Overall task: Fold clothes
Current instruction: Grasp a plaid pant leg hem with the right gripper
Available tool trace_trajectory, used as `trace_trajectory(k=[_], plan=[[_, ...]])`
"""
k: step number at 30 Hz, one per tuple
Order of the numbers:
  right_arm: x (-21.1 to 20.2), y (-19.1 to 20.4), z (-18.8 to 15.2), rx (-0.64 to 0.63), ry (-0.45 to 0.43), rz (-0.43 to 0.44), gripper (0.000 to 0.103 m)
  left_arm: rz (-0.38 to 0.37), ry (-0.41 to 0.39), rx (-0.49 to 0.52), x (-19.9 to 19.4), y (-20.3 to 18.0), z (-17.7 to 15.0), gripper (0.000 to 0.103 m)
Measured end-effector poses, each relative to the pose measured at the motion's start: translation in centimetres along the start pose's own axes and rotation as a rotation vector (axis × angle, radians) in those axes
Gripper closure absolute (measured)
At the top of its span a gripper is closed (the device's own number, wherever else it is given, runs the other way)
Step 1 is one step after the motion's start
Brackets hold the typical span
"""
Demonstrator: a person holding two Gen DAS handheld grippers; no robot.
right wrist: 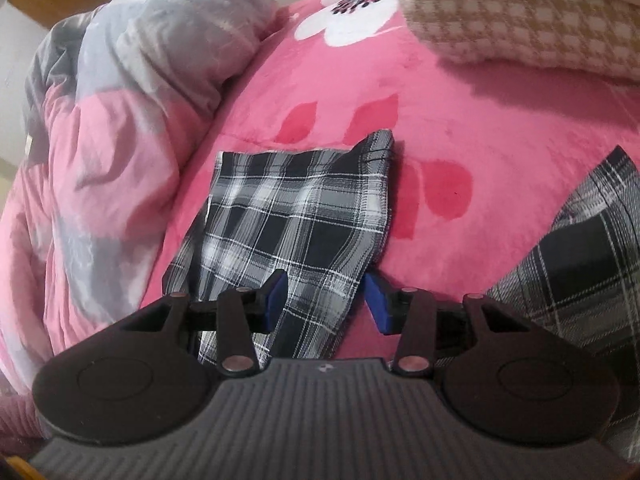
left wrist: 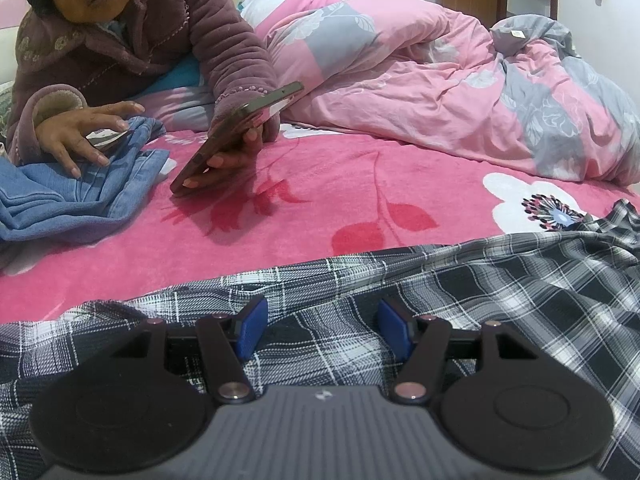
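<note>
A black, white and grey plaid garment [left wrist: 460,292] lies rumpled across the near part of the pink floral bedspread [left wrist: 320,184]. My left gripper [left wrist: 322,332] hovers low over it, open, blue pads wide apart with plaid cloth beneath them. In the right wrist view a flat plaid sleeve-like piece [right wrist: 292,208] stretches away from me. My right gripper [right wrist: 326,302] is open at its near end, with the cloth's right edge lying between the pads. More of the plaid garment [right wrist: 580,264] shows at the right.
A person in a purple quilted coat [left wrist: 120,44] leans on the bed at the far left, holding a phone [left wrist: 236,136] and touching folded blue jeans [left wrist: 80,196]. A pink and grey quilt [left wrist: 460,80] is heaped at the back. A beige checked cushion [right wrist: 520,20] lies beyond.
</note>
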State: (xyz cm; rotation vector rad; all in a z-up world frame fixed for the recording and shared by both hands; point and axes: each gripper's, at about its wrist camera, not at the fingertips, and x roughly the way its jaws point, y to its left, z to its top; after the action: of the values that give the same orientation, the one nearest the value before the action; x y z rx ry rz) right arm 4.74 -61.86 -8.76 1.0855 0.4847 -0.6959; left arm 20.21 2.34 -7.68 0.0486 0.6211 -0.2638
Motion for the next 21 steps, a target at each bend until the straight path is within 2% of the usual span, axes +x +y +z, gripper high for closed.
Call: trace_trajectory(k=[9, 12, 14, 15, 17, 21], plan=[[0.21, 0.43, -0.28, 0.002, -0.057, -0.036, 0.064, -0.004, -0.001, -0.005, 0.05, 0.12, -0.02, 0.040], [0.14, 0.50, -0.23, -0.020, -0.074, -0.056, 0.076, -0.003, -0.001, -0.003, 0.04, 0.02, -0.02, 0.040], [0.18, 0.32, -0.15, -0.032, -0.083, -0.072, 0.091, -0.003, -0.001, -0.005, 0.02, -0.03, -0.01, 0.040], [0.22, 0.17, -0.10, -0.036, -0.087, -0.077, 0.094, -0.004, -0.001, -0.005, 0.03, 0.00, 0.00, 0.040], [0.20, -0.14, -0.08, -0.047, -0.092, -0.073, 0.099, -0.004, 0.000, -0.005, 0.04, 0.07, 0.02, 0.040], [0.14, 0.13, -0.23, -0.109, -0.108, -0.088, 0.100, -0.005, -0.001, -0.005, 0.05, 0.13, -0.01, 0.040]])
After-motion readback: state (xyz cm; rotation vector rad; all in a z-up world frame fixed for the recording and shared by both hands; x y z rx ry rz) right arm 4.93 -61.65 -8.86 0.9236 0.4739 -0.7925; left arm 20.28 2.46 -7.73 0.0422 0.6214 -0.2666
